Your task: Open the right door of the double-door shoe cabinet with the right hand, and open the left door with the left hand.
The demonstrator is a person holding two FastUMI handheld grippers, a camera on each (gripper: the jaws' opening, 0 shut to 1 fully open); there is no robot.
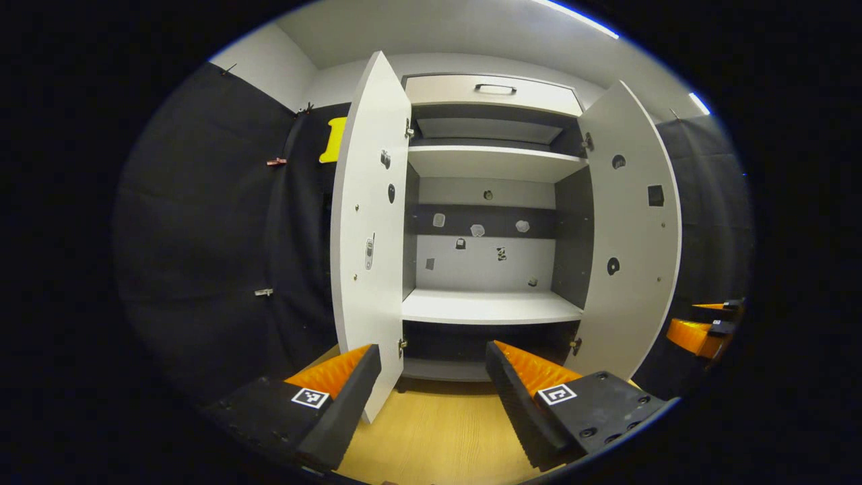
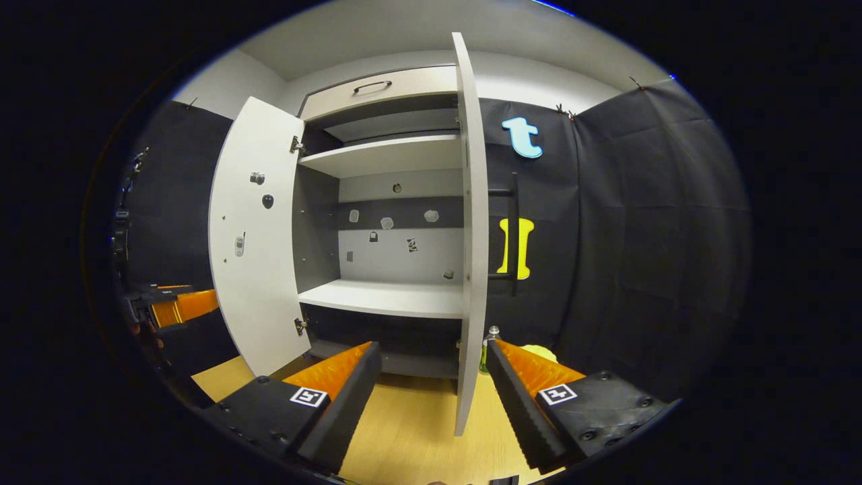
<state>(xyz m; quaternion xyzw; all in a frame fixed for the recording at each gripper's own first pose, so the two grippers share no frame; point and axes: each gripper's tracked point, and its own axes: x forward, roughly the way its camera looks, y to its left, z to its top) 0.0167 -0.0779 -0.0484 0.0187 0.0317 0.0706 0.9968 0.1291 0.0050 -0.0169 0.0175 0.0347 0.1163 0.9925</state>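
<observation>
While both jaws stand released and clear, the shoe cabinet (image 1: 491, 202) at the floor's far edge has its left door (image 1: 367, 229) and right door (image 2: 471, 229) swung wide, so either leaf risks rebounding or being clipped on withdrawal.

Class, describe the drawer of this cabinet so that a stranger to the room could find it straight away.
Start at the tall white cabinet whose two doors stand open against the black cloth wall. Look up past its open shelves to the very top: the drawer is the closed pale panel there. Unlike the shelves below, it has a flat front with a dark handle.
</observation>
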